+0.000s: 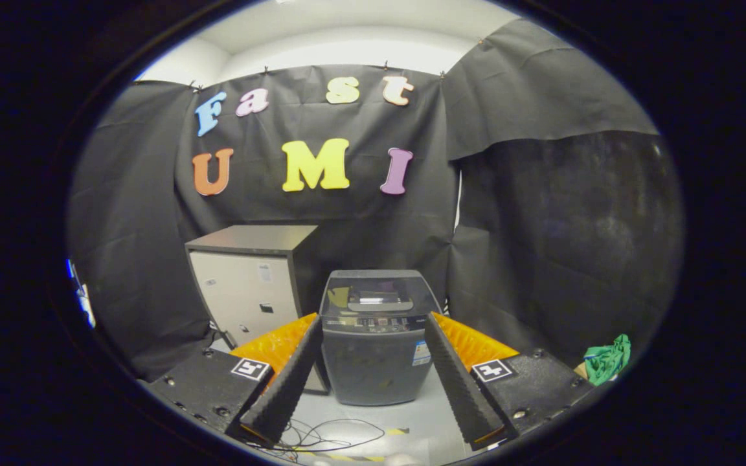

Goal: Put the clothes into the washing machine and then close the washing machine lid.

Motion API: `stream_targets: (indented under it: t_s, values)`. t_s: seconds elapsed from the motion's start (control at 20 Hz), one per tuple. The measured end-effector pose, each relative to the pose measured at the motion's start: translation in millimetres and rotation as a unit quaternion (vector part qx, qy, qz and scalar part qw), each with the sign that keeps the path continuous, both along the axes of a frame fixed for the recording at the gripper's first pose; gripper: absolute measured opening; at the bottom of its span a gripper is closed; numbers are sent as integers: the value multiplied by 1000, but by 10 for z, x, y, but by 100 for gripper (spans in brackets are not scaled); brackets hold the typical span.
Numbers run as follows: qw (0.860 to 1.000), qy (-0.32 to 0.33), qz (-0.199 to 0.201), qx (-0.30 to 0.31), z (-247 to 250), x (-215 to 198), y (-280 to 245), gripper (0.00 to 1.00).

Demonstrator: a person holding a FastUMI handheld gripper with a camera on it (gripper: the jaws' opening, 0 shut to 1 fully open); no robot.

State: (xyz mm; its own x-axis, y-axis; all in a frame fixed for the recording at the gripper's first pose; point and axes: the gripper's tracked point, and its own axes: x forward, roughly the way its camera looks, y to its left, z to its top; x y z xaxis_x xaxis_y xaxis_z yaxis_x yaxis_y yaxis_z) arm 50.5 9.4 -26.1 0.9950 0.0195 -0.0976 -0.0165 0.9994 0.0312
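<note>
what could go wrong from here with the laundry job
The washing machine beyond the open gripper has its lid down, so clothes cannot go in until it is lifted. The green cloth lies far off to the right. Loose cables on the floor near the fingertips might snag.

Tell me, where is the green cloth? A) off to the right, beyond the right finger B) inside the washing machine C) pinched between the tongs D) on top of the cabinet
A: the green cloth lies to the right, past the open tongs, which hold nothing, well apart from the washing machine ahead.
</note>
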Motion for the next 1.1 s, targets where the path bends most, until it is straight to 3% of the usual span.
stream_targets:
  t_s: [1.1]
  values:
    - [1000, -14, -1, -1, 123, -43, -168, 99]
